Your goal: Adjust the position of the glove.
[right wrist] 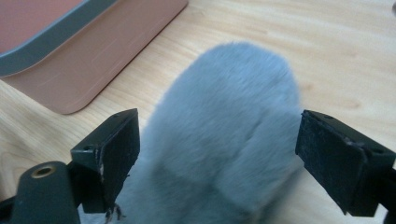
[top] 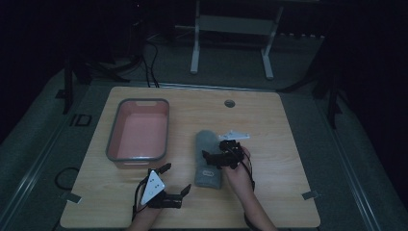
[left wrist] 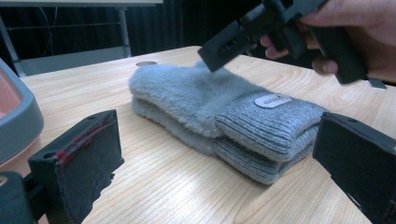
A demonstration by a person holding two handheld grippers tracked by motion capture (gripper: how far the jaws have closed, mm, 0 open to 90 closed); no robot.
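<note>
Overhead, the right gripper (top: 217, 159) hovers above the grey mittens (top: 207, 159) — jaws spread wide, straddling them, gripping nothing. Nearby, the left gripper (top: 175, 179) rests on the tabletop (top: 269, 125) — jaws wide, empty.

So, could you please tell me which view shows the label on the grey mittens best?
The left gripper view: the pale oval label sits sharp on the ribbed cuff of the grey mittens. The high view shows it as a faint patch; in the right gripper view, I can't make it out.

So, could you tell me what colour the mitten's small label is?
White, on the grey mitten's ribbed cuff; the label shows best in the left gripper view.
</note>
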